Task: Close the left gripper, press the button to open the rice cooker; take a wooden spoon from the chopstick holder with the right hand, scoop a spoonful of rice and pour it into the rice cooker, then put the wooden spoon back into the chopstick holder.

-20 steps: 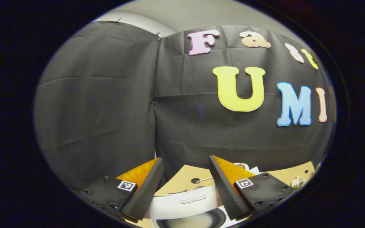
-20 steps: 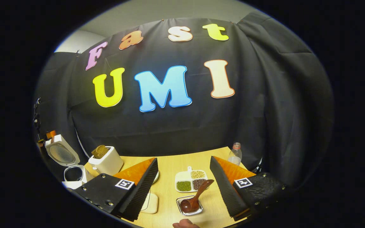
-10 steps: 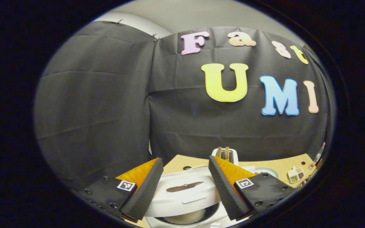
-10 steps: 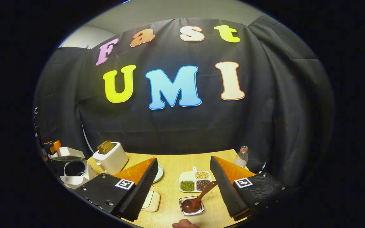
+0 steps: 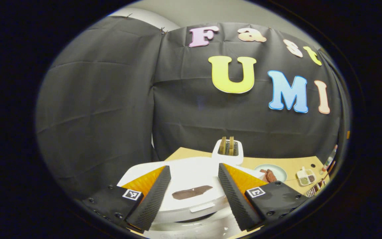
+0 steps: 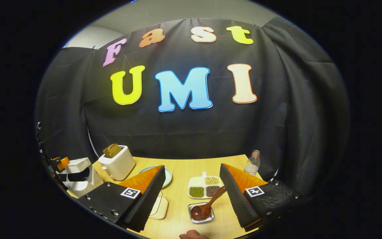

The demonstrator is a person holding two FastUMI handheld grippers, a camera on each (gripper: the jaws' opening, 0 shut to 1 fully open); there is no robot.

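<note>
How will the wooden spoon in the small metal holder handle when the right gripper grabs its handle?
The wooden spoon looks rigid, so it likely won't flex. Its glossy handle may be slippery in the pads. It leans with its bowl in the shallow metal holder, so the light-looking holder may shift or tip as the spoon lifts. The right gripper is open, apart from it.

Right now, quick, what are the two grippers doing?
Left gripper: open, holding nothing, over the rice cooker lid.
Right gripper: open, holding nothing.

I see creased black cloth [image 6: 277, 109] hung behind a light wooden bench [image 6: 177, 166], with pale grey wall [image 5: 211, 10] above.
</note>
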